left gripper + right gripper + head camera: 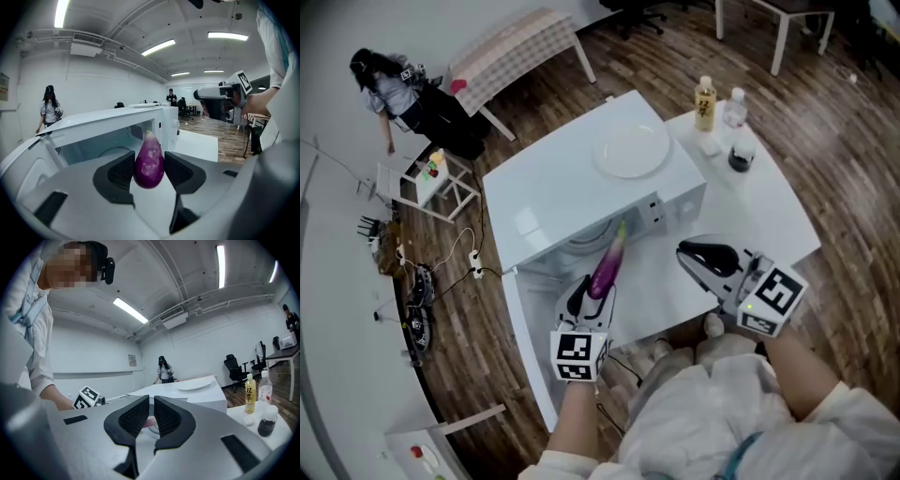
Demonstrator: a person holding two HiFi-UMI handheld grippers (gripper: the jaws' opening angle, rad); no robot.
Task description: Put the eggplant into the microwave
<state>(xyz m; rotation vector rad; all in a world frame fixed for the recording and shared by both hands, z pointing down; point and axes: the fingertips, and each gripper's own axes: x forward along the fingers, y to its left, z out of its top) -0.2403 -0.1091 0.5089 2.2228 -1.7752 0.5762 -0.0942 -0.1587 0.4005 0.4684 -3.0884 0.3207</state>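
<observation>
The purple eggplant [610,262] [149,160] sits between the pads of my left gripper [592,292] [149,172], which is shut on its thick end. Its pale tip points at the open cavity of the white microwave [572,187] [98,124]. The microwave door [523,323] [28,161] stands open to the left. My right gripper [687,253] [151,414] hovers to the right of the cavity over the table, jaws together with nothing between them. The right gripper [213,101] also shows in the left gripper view, raised at the right.
A white plate [631,150] lies on top of the microwave. On the white table [787,220] behind it stand two bottles [705,103] [735,108] and a dark jar [742,155]. A person [389,89] stands far off by a small white stand [431,176]; cables lie on the floor.
</observation>
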